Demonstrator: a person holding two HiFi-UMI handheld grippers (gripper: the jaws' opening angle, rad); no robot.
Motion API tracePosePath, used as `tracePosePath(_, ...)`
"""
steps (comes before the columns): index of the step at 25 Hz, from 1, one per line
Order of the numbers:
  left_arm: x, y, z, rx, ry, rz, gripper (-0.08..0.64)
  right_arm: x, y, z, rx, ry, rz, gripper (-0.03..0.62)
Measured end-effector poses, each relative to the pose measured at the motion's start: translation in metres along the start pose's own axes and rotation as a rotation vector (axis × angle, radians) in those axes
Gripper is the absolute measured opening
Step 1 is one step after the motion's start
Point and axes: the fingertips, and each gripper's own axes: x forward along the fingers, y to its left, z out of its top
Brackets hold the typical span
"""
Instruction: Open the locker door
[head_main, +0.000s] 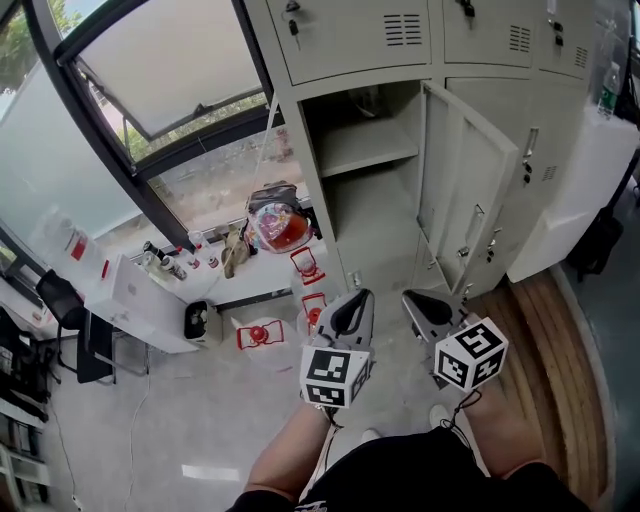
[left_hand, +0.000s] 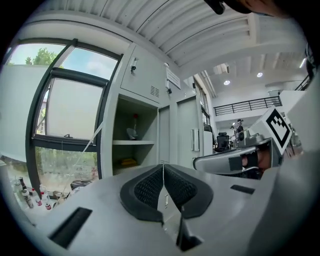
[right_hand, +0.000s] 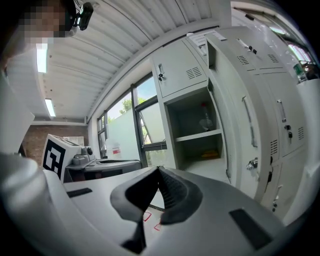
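While facing the locker (head_main: 300, 150) from well apart, holds both tools low and side by side before the body, forearms (head_main: 290, 450) reaching forward from the bottom of the head view. Points the left tool (head_main: 357, 298) about level toward the open compartment, jaws pressed together along their ribbed pads, nothing between them. Carries the right tool (head_main: 412, 298) just beside it, tipped slightly downward, jaws likewise together and empty. Bears a marker cube (head_main: 335, 375) on the rear of each tool, nearer the body. Touches neither door nor frame with either tool.

Finds the locker door (head_main: 465, 190) already swung wide out on the right side of its compartment, inner face turned toward the opening, clear of both tools. Shows inside a shelf (head_main: 365, 148) with a small thing on it, too small to tell, and something yellow (left_hand: 129, 162) lying on the level below. Leaves the neighbouring doors (head_main: 360, 30) above and to the right shut.
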Motion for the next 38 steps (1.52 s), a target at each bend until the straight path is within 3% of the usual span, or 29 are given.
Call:
tracePosePath(13, -0.066, 0.007, -0.033, -0.065, 0.019, -0.026, 0.020, 0.010, 0.059, -0.029, -0.007, 0.033, 0.003, 0.054)
tracePosePath(21, -0.062, 0.001, -0.037, -0.092, 0.014, -0.048, 0.020, -0.001, 0.054, -0.036, -0.015, 0.059, -0.031, 0.054)
tracePosePath(38, -0.052, -0.012, -0.035, -0.061, 0.035, -0.064, 0.018, -0.010, 0.038, -0.043, 0.019, 0.051, -0.041, 0.054)
